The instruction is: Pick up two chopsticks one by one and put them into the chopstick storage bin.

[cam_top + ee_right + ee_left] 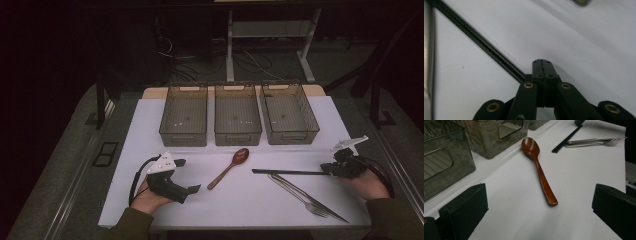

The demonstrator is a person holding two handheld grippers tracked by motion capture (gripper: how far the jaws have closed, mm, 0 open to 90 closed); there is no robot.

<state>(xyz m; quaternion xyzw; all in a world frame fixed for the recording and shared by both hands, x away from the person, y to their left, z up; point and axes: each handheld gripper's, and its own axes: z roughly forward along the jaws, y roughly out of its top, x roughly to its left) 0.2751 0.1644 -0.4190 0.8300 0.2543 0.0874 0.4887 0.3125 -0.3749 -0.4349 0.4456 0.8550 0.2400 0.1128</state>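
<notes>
The left gripper [187, 176] sits low on the left of the white counter [150, 130], w/ a hand [147, 200] under it. Its jaws are wide open & hold nothing. In the left gripper view the two black jaws stand far apart at the bottom corners, & the brown spoon [539, 167] lies on the counter in front of them, not touching them.

In the high view the spoon [231, 166] lies near the middle, tilted, bowl end up by the bins. Behind it stand 3 see-thru grey bins in a row: left bin [183, 116], middle bin [237, 116], right bin [289, 115].

Right of the spoon lie the black chopsticks [287, 172], flat & almost level across the counter. Just below them lies a silver fork [302, 196], slanting down to the right, its handle close under the chopsticks.

At the far right is the right gripper [327, 169], held by the other hand [370, 185]. Its jaws are pressed together on the right end of the chopsticks. In the right gripper view the jaws meet tight & the chopsticks [481, 42] run out from them up to the left, over the counter
</notes>
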